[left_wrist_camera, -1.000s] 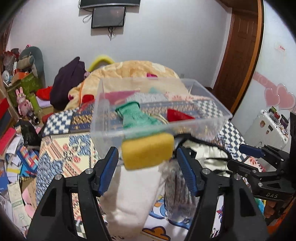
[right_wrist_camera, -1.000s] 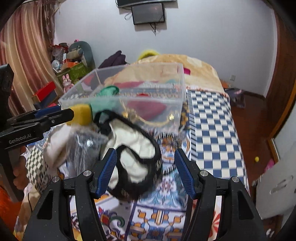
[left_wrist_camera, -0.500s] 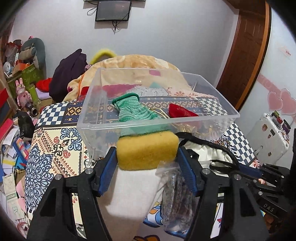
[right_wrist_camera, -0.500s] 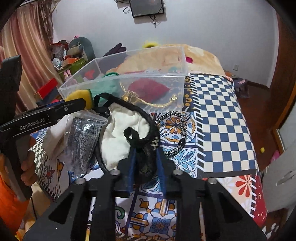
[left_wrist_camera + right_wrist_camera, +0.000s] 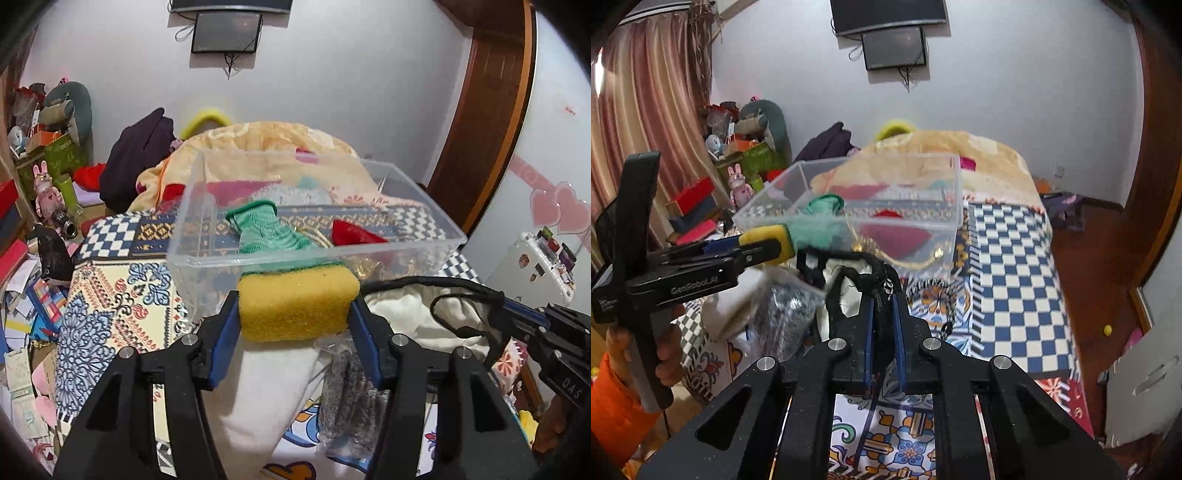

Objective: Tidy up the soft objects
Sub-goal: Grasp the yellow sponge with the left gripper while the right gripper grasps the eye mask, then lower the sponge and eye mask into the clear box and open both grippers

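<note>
Your left gripper (image 5: 295,314) clamps the yellow sponge (image 5: 297,302) just near the clear bin (image 5: 314,254) wall. Your right gripper (image 5: 882,314) pinches the black strap (image 5: 882,284) of the white pouch (image 5: 402,310). Lift the sponge above the rim, or it snags and tips the bin.

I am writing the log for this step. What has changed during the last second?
The left gripper closed on the sponge. The right gripper closed on the black strap and lifted it a little. The bin and its contents stayed in place.
</note>
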A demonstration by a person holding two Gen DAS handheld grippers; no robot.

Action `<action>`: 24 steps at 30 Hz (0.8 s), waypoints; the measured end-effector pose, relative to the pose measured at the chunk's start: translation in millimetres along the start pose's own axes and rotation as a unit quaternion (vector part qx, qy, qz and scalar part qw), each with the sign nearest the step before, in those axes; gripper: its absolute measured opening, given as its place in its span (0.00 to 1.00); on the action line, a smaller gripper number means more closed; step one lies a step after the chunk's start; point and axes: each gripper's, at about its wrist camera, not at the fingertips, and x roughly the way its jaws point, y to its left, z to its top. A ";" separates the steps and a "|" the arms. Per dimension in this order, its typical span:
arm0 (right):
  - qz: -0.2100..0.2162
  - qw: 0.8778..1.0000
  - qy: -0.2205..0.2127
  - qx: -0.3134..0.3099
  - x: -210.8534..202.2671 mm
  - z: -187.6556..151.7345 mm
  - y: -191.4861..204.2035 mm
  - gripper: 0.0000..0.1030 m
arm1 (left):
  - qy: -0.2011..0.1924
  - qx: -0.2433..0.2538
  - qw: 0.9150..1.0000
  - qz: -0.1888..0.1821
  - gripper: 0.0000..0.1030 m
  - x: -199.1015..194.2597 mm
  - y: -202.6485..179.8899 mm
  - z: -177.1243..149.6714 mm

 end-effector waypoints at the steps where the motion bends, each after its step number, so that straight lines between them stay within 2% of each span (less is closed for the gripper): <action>1: 0.000 1.000 -0.005 -0.002 -2.1 1.7 0.0 0.08 | -0.005 -0.001 1.000 0.000 0.54 -3.8 0.1 1.3; 13: -0.005 0.997 -0.067 -0.027 -19.9 38.5 10.0 0.08 | -0.066 -0.001 0.998 -0.002 0.54 -50.7 4.8 25.6; 24: -0.016 0.989 -0.142 -0.039 -39.2 75.6 13.2 0.08 | -0.098 0.006 0.995 0.022 0.55 -58.2 11.3 51.1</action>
